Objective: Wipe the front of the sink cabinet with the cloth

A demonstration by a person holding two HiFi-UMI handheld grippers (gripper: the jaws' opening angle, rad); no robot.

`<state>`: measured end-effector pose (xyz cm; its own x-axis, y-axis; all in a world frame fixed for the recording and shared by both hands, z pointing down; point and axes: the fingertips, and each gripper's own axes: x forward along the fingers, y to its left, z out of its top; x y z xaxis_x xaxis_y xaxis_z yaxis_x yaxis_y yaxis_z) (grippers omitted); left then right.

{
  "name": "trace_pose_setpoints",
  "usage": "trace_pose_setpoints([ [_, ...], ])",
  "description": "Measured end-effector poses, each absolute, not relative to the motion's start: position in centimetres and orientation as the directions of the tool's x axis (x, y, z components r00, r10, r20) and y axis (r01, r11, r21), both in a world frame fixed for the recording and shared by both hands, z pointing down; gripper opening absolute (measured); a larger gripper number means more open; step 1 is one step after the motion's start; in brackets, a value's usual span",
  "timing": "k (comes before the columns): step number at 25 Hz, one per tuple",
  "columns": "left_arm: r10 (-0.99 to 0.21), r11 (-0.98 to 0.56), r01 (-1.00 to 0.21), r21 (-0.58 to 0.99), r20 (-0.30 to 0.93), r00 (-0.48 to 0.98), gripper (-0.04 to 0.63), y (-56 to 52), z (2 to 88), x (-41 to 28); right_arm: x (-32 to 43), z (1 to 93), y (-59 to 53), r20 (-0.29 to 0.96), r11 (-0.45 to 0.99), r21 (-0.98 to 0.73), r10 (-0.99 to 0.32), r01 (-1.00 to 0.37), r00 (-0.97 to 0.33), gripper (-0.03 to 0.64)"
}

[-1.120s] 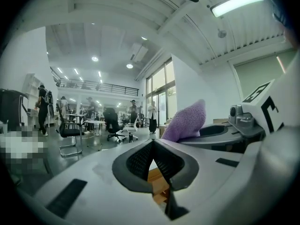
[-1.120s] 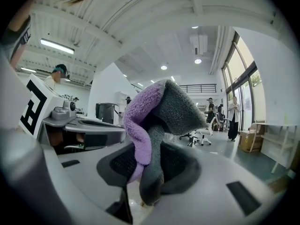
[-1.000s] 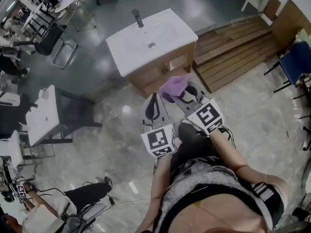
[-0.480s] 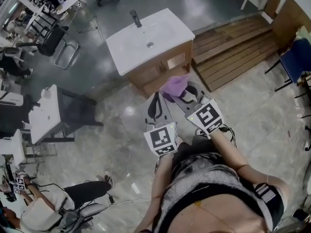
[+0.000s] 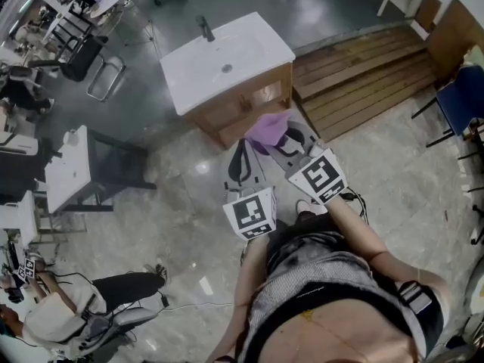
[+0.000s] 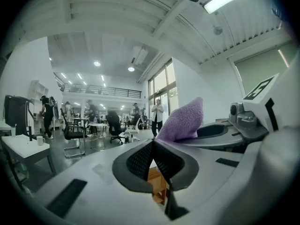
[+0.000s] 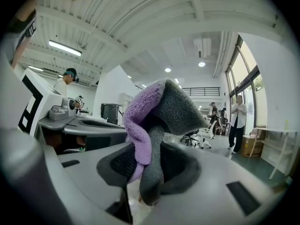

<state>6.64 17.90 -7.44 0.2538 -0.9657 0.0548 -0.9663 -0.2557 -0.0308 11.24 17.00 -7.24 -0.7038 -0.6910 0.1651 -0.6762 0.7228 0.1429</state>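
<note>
The sink cabinet (image 5: 240, 104) is a wooden box with a white basin top (image 5: 221, 59) and a dark tap, standing on the floor ahead of me. My right gripper (image 5: 283, 136) is shut on a purple cloth (image 5: 266, 130), which hangs just in front of the cabinet's front panel. In the right gripper view the cloth (image 7: 154, 121) is purple and grey, pinched between the jaws of the right gripper (image 7: 143, 170). My left gripper (image 5: 240, 165) is shut and holds nothing; its pads meet in the left gripper view (image 6: 153, 159), where the cloth (image 6: 183, 122) shows to the right.
A wooden slatted platform (image 5: 363, 74) lies right of the cabinet. A blue chair (image 5: 461, 100) stands at the far right. A white table with a dark frame (image 5: 72, 176) stands to the left, with office chairs (image 5: 83, 59) behind. A seated person (image 5: 83, 316) is at lower left.
The cabinet has shifted slightly left and up in the head view as the view moved. Both grippers stay close together before the cabinet, the cloth still held.
</note>
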Motion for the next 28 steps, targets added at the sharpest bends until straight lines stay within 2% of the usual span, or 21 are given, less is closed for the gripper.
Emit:
trace_pose_setpoints([
  [28,-0.979,-0.198,-0.979,-0.055,0.066,0.194,0.006,19.4,-7.5,8.6,12.8,-7.4,18.5,0.151,0.766,0.120,-0.642,-0.631,-0.751,0.172],
])
